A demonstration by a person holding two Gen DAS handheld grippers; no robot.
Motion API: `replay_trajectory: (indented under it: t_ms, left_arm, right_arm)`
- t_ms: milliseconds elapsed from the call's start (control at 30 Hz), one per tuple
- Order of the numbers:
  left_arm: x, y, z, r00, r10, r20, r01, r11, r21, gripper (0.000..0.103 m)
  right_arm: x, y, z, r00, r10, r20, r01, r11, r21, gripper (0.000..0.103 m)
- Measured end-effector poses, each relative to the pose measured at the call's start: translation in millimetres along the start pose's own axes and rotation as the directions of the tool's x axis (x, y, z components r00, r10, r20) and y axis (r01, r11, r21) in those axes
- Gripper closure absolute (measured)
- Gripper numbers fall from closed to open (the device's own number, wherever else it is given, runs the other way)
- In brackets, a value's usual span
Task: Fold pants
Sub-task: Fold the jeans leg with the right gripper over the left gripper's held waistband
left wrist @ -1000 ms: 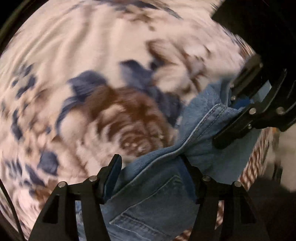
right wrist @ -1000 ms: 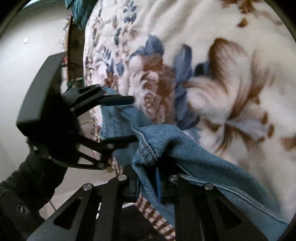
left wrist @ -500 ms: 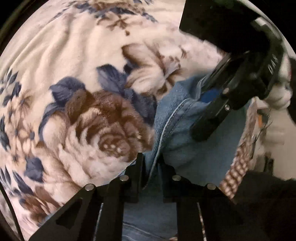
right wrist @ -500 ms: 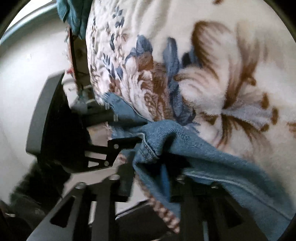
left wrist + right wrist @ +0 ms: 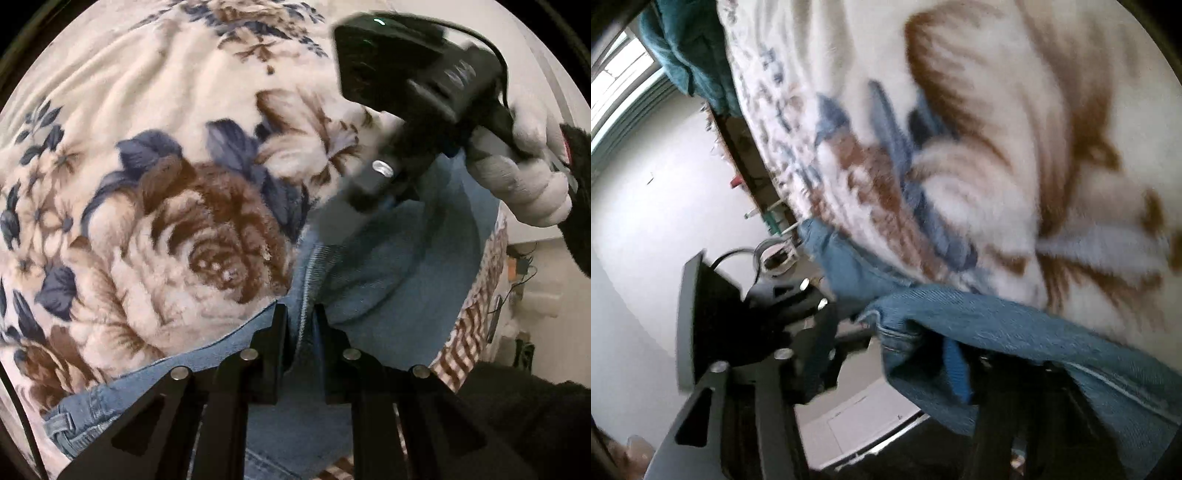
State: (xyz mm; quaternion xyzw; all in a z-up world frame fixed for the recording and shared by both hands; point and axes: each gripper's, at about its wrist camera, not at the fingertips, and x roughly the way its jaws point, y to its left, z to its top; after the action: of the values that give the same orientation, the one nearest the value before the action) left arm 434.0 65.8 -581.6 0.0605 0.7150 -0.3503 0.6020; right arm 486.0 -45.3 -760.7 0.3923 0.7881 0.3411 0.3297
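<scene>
your left gripper (image 5: 299,317) is clamped tight on a seam fold of the jeans (image 5: 388,280), which lie at the edge of the floral blanket (image 5: 177,206). your right gripper (image 5: 897,354) has its jaws standing apart with denim draped across them; whether the pads press it is too blurred to tell. a gloved hand (image 5: 524,173) holds that tool. beyond the bed's edge are a pale floor (image 5: 657,206) and a window (image 5: 617,92).

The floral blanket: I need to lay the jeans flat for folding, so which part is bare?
The blanket is bare up and left of the jeans, across the brown rose and beyond. It is crowded at the near edge, where the left gripper, the right gripper and the bunched denim meet.
</scene>
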Motion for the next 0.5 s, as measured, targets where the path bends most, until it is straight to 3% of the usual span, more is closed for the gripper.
replay_trajectory:
  t_ms: [233, 333, 467, 500]
  left_arm:
    - [-6.3, -8.3, -7.2, 1.000, 0.019, 0.003, -0.019, 1.000, -0.001, 0.093]
    - [-2.9, -9.0, -10.1, 0.999, 0.038, 0.007, -0.038, 0.999, -0.014, 0.093]
    - [-12.9, -0.4, -4.5, 0.998, 0.043, 0.053, -0.040, 0.998, -0.050, 0.093]
    - [-13.4, 2.4, -3.5, 0.998, 0.042, 0.054, -0.039, 0.997, -0.059, 0.093]
  right_arm:
    - [19.6, 10.1, -6.1, 0.991, -0.130, -0.010, 0.130, 0.991, -0.024, 0.059]
    - [21.6, 20.7, -4.3, 0.980, -0.198, 0.000, 0.198, 0.980, -0.011, 0.079]
    - [-22.8, 25.9, -16.8, 0.984, -0.127, 0.125, 0.122, 0.991, 0.045, 0.088]
    - [-31.0, 26.6, -18.5, 0.983, -0.111, 0.144, 0.106, 0.994, 0.038, 0.098]
